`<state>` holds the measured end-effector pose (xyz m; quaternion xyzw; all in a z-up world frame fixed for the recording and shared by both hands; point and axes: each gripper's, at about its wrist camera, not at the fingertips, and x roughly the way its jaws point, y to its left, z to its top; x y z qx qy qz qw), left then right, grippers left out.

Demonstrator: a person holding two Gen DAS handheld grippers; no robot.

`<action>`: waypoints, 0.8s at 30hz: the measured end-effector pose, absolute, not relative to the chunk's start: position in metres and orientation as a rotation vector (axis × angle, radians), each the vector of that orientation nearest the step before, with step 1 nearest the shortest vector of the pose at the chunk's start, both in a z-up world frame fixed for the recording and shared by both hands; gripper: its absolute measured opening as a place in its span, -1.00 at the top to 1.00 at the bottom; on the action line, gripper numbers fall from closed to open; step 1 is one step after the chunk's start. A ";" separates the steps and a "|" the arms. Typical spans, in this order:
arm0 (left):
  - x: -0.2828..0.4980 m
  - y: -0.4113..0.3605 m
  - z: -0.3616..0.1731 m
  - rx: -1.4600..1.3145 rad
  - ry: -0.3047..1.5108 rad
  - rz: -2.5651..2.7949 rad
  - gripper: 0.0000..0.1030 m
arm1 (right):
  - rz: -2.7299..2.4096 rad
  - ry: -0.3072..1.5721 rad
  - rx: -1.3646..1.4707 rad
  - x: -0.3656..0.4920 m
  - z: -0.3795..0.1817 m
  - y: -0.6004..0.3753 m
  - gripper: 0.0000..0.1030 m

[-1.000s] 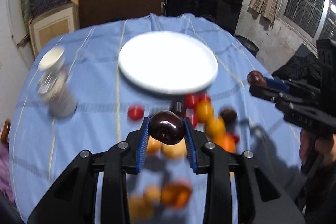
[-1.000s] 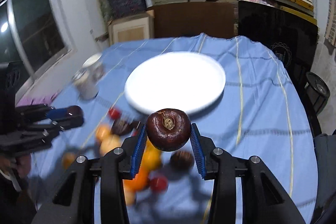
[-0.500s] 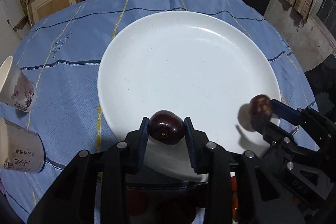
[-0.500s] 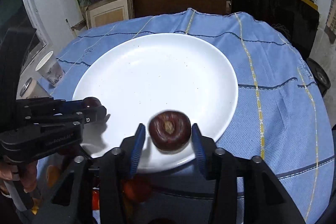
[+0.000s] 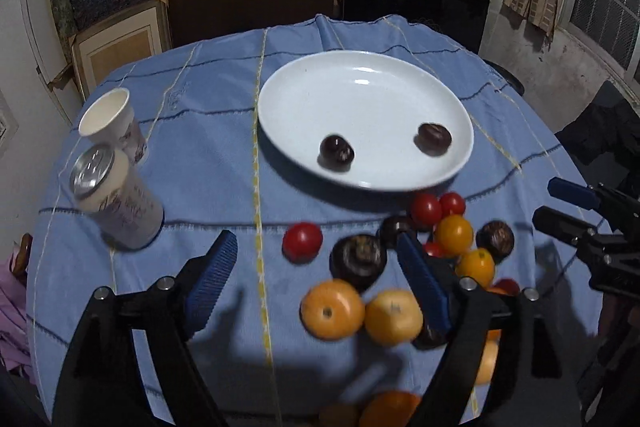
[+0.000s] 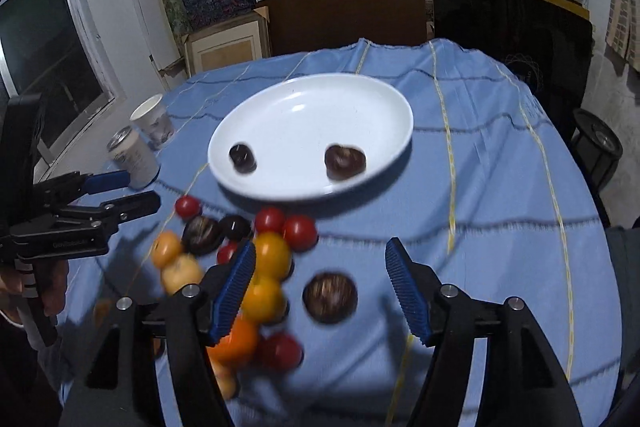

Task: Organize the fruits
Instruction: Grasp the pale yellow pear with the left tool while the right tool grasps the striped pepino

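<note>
- Left wrist view: our left gripper (image 5: 316,279) hangs over the loose pile with its jaws spreading and nothing pressed between the pads; a dark fruit (image 5: 358,261) and a red tomato (image 5: 302,241) lie on the cloth within the gap.
- We read the white plate (image 5: 304,95) as the sorting spot for dark fruit: two dark fruits sit on it well apart, one to the left (image 5: 337,152), one to the right (image 5: 433,138).
- Oranges (image 5: 333,309), tomatoes and more dark fruit are bunched just in front of the plate, on the blue tablecloth (image 5: 200,155).
- Right wrist view: our right gripper (image 6: 320,287) is opening too and grips nothing; a lone dark fruit (image 6: 330,297) lies on the cloth between its pads, likely the next pick.
- The can (image 5: 116,203) and paper cup (image 5: 110,121) stand aside at the left, clear of the fruit.
- Hard to make out: the nearest fruit is blurred, and some is hidden under the gripper frames, so we cannot count it.
- What kind of dark fruit this is, we cannot say.
- The person shows only as a hand (image 6: 40,291) at the edge.
</note>
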<state>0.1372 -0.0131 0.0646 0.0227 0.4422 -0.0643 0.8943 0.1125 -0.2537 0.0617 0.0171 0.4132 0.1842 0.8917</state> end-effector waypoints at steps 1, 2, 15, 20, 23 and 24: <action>0.126 -0.011 0.060 0.045 0.926 -0.131 -0.55 | 0.384 0.864 0.038 0.106 0.060 -0.255 -0.32; 0.111 -0.007 0.054 0.041 0.937 -0.127 -0.55 | 0.393 0.872 0.043 0.094 0.056 -0.256 -0.33; 0.033 0.021 0.029 -0.010 0.985 -0.104 -0.56 | 0.471 0.926 -0.012 0.028 0.034 -0.234 -0.35; 0.021 0.018 0.019 0.018 1.022 -0.124 -0.56 | 0.496 0.938 -0.030 0.021 0.031 -0.226 -0.35; 0.017 0.017 0.014 0.031 1.041 -0.137 -0.56 | 0.504 0.944 -0.032 0.021 0.031 -0.224 -0.35; 0.017 0.018 0.012 0.035 1.047 -0.140 -0.56 | 0.505 0.945 -0.035 0.021 0.031 -0.223 -0.35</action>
